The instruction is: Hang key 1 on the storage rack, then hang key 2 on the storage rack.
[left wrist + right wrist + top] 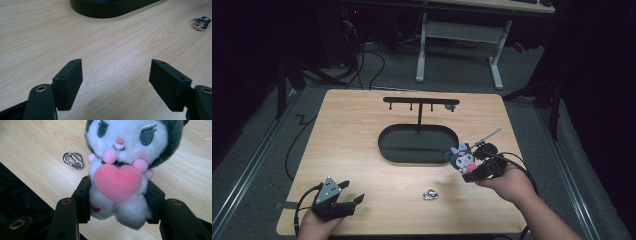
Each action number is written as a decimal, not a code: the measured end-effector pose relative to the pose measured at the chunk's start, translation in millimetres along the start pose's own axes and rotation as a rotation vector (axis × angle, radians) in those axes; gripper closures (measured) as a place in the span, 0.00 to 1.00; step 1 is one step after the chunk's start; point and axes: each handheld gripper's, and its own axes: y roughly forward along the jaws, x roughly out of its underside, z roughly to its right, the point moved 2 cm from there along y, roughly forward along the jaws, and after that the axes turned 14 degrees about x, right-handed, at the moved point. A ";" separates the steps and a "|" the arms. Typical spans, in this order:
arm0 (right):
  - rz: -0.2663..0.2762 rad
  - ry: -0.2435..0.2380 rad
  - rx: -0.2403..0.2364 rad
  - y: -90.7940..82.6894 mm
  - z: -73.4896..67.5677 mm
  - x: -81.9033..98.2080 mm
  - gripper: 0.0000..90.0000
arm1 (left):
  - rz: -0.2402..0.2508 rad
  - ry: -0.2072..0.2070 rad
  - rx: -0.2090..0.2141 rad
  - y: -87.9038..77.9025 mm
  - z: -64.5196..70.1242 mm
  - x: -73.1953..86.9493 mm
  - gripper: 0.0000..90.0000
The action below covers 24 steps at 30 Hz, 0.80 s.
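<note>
A small plush toy (120,167) with a white face, dark hood and pink heart is squeezed at its body between the jaws of my right gripper (117,198). In the high view the toy (461,157) hangs in that gripper (472,167) above the table's right side, just off the right end of the black oval stand base (418,143). A metal key ring (430,194) lies on the wood near the front middle, seen also as a ring (73,160) left of the toy. My left gripper (349,197) rests open at the front left corner, its jaws (116,82) wide apart over bare wood.
The black stand has an upright post and a crossbar with small hooks (421,101) at the back of the wooden table (352,130). The key ring (200,22) lies far right of the left jaws. Beyond the table are floor cables and a desk frame (459,35).
</note>
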 end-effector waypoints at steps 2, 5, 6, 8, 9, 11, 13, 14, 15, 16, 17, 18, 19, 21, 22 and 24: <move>0.001 -0.016 0.010 -1.9 -0.7 -3.3 0.57 | -0.002 0.004 0.005 0.8 -0.3 -0.2 0.31; -0.001 -0.017 0.013 -3.4 -0.1 -7.9 0.57 | -0.002 0.007 0.005 2.1 -0.6 -0.5 0.31; 0.007 -0.016 0.005 -3.5 0.4 -9.7 0.57 | 0.000 0.003 0.006 2.3 -0.9 -0.5 0.31; 0.002 -0.014 0.001 -3.9 1.3 -13.1 0.57 | 0.001 0.001 0.006 2.9 -1.6 -0.5 0.31; 0.003 -0.015 -0.002 -3.5 1.9 -14.7 0.57 | 0.000 -0.001 0.005 3.3 -2.2 -0.4 0.31; 0.000 -0.008 -0.006 -2.5 1.9 -17.3 0.57 | -0.003 -0.005 0.007 3.9 -2.8 0.4 0.31; -0.002 -0.020 -0.004 -1.6 1.9 -19.3 0.57 | -0.006 -0.003 0.009 4.0 -2.8 0.7 0.31; -0.006 -0.017 -0.006 -1.7 1.7 -20.2 0.57 | -0.010 -0.002 0.009 3.9 -2.8 0.5 0.31; -0.007 -0.018 -0.010 -1.7 1.7 -21.3 0.57 | -0.008 -0.001 0.009 3.7 -2.6 0.1 0.31; -0.010 -0.022 -0.008 -2.2 1.5 -22.4 0.57 | -0.004 0.001 0.008 3.5 -2.4 -0.4 0.31; -0.005 -0.028 -0.011 -2.6 1.9 -23.6 0.57 | -0.002 0.003 0.009 3.5 -1.9 -0.8 0.31; -0.007 -0.019 -0.005 -3.9 1.7 -24.9 0.57 | -0.002 0.006 0.009 3.5 -1.5 -0.8 0.31; -0.004 -0.019 -0.005 -5.0 2.2 -26.4 0.57 | -0.006 0.009 0.010 3.5 -1.3 -0.6 0.31; 0.001 -0.012 0.001 -8.2 3.0 -29.6 0.57 | -0.014 0.011 0.011 2.7 -1.2 -0.2 0.31; 0.012 -0.018 0.003 -9.7 4.3 -31.4 0.57 | -0.008 0.010 0.011 2.5 -1.1 -0.1 0.31; 0.018 -0.016 0.007 -13.1 4.7 -33.9 0.57 | -0.003 0.010 0.008 1.9 -1.1 -0.4 0.31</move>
